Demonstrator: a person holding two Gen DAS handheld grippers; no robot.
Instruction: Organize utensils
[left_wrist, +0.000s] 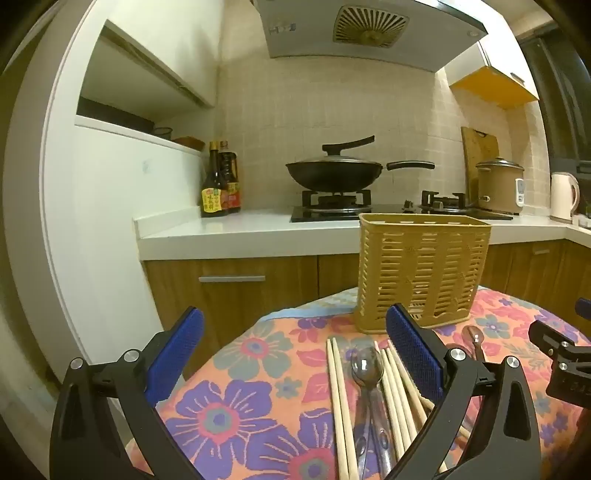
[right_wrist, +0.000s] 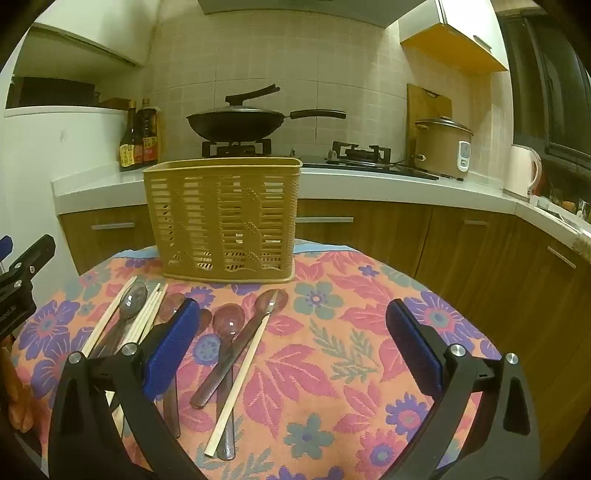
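Both tools stand with their blue pads wide apart and nothing between them. The left gripper (left_wrist: 295, 354) hovers over the table's (left_wrist: 229, 369) near left edge, and its camera alone shows the chopsticks (left_wrist: 341, 406) and a clear spoon (left_wrist: 365, 365) close up. The right gripper's (right_wrist: 295, 343) camera alone shows the brown spoons (right_wrist: 229, 319) and a single chopstick (right_wrist: 240, 376) lying nearer the middle. The yellow basket (right_wrist: 225, 221) stands upright at the table's far edge, the utensils all lying in front of it.
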